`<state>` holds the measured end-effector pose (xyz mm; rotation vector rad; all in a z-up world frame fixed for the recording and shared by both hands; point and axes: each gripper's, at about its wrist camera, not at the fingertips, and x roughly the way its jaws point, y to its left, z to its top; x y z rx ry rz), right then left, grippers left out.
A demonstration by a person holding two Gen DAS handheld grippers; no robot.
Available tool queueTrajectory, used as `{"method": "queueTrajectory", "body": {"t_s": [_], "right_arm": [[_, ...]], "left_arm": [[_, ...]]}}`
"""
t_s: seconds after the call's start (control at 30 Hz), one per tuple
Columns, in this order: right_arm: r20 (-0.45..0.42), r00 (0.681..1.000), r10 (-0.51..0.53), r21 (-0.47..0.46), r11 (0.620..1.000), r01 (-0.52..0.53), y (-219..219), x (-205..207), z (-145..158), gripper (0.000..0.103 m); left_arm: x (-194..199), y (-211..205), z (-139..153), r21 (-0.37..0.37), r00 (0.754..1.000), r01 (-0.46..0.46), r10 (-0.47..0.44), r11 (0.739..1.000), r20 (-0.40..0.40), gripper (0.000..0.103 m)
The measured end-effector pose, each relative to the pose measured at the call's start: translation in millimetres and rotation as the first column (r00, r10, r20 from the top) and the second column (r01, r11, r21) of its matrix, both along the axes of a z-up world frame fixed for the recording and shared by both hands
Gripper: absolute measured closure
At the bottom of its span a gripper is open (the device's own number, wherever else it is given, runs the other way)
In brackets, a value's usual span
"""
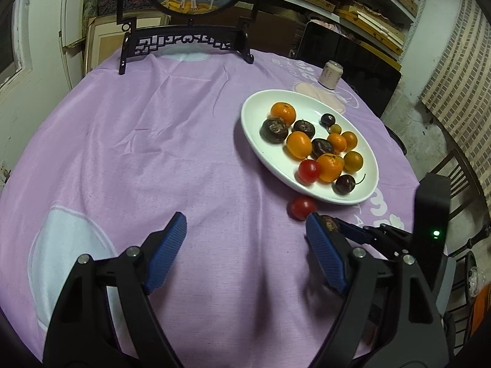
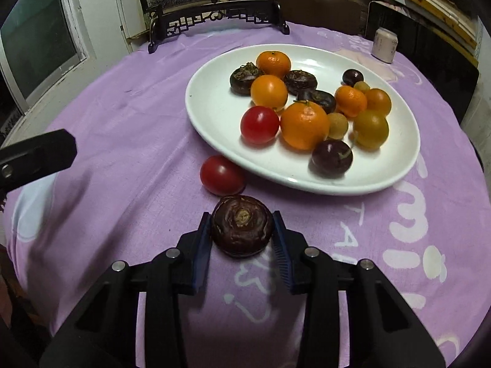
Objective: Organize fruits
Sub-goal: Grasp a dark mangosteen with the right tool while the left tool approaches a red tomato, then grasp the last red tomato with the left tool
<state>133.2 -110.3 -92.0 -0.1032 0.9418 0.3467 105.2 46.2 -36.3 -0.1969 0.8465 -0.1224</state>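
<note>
Chestnut (image 2: 241,226), dark and flat, sits clenched between the right tongs (image 2: 242,230) low over the bench (image 2: 122,122), just short of the tomato (image 2: 221,175) lying against the plate (image 2: 214,116). Left tongs (image 1: 245,239) hang released, holding nothing, near the same tomato. Its rounded sides could squirt from the pads, or it could knock the tomato rolling on the way to the crowded plate.

Round table under lilac cloth (image 1: 153,122); wooden shelving (image 1: 353,3) behind.
</note>
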Motion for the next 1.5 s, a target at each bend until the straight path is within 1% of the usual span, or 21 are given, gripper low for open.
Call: {"method": "queueTrajectory", "body": {"t_s": [0.07,0.17,0.23,0.33,0.37,0.43,0.6,0.7,0.73,0.77,0.8,0.83,0.87,0.93,1.03,1.17,1.27,1.4,1.5], "right_arm": [[0.001,1.000,-0.005,0.028,1.000,0.005,-9.8,-7.6,5.3,0.064],[0.027,0.999,-0.030,0.042,0.999,0.029,-29.8,-22.4,16.3,0.064],[0.041,0.997,-0.067,0.062,0.996,0.064,-48.3,-31.3,22.3,0.064],[0.038,0.993,-0.111,0.101,0.989,0.107,-74.9,-40.9,26.4,0.064],[0.036,0.992,-0.123,0.114,0.986,0.118,-81.9,-43.0,27.1,0.064],[0.031,0.988,-0.149,0.143,0.979,0.143,-99.4,-47.3,28.6,0.064],[0.032,0.982,-0.185,0.184,0.967,0.176,-121.3,-52.7,30.9,0.064],[0.027,0.982,-0.185,0.200,0.964,0.176,-126.6,-51.7,30.3,0.063],[0.022,0.983,-0.183,0.206,0.963,0.175,-127.4,-51.4,29.6,0.063],[0.018,0.983,-0.181,0.211,0.962,0.173,-127.2,-50.7,29.0,0.063],[0.014,0.984,-0.178,0.215,0.961,0.171,-126.9,-50.3,28.3,0.063],[0.012,0.984,-0.176,0.216,0.962,0.169,-126.3,-50.5,28.4,0.064],[0.013,0.985,-0.174,0.216,0.962,0.168,-125.6,-50.8,28.8,0.064],[0.016,0.985,-0.173,0.216,0.962,0.165,-124.3,-51.7,30.9,0.063],[0.027,0.985,-0.170,0.205,0.965,0.161,-121.2,-52.1,33.7,0.063],[0.021,0.986,-0.166,0.199,0.967,0.158,-116.3,-47.9,33.2,0.063],[0.023,0.988,-0.156,0.193,0.970,0.148,-109.4,-45.1,34.3,0.063],[0.028,0.991,-0.131,0.181,0.976,0.124,-98.0,-35.1,39.4,0.063],[0.050,0.994,-0.100,0.166,0.982,0.090,-87.2,-20.5,50.3,0.063]], "left_arm": [[1.6,-4.1,-1.1,0.014,1.000,0.006,-0.005,1.000,-0.005,0.021],[5.7,-21.1,-5.2,0.047,0.999,0.046,-0.045,0.998,-0.019,0.021],[10.0,-37.8,-9.9,0.072,0.997,0.078,-0.076,0.994,-0.028,0.021],[21.3,-65.7,-21.6,0.101,0.991,0.127,-0.122,0.987,-0.053,0.020],[27.9,-76.7,-27.9,0.123,0.989,0.142,-0.135,0.982,-0.063,0.020],[38.1,-89.0,-38.2,0.162,0.987,0.152,-0.140,0.975,-0.080,0.020],[58.3,-101.7,-54.9,0.209,0.985,0.152,-0.130,0.966,-0.114,0.021],[66.1,-103.0,-58.6,0.211,0.985,0.151,-0.130,0.966,-0.111,0.021],[67.7,-102.2,-60.4,0.210,0.985,0.151,-0.129,0.966,-0.114,0.027],[71.5,-102.8,-64.8,0.208,0.983,0.154,-0.128,0.966,-0.130,0.036],[70.7,-104.6,-64.3,0.230,0.986,0.147,-0.123,0.962,-0.114,0.044],[69.3,-106.2,-62.9,0.236,0.985,0.154,-0.131,0.960,-0.109,0.062],[68.3,-106.1,-61.2,0.212,0.982,0.168,-0.145,0.963,-0.118,0.070],[63.5,-103.3,-57.8,0.192,0.983,0.153,-0.129,0.969,-0.131,0.071],[48.8,-98.4,-50.5,0.181,0.985,0.153,-0.135,0.972,-0.107,0.071],[26.5,-90.5,-37.2,0.133,0.983,0.172,-0.162,0.976,-0.081,0.071],[12.2,-86.6,-26.3,0.120,0.981,0.191,-0.184,0.974,-0.065,0.071],[13.8,-76.2,-7.9,0.106,0.982,0.186,-0.184,0.977,-0.035,0.071],[31.4,-70.6,3.0,0.113,0.986,0.169,-0.166,0.979,-0.033,0.071]]}}
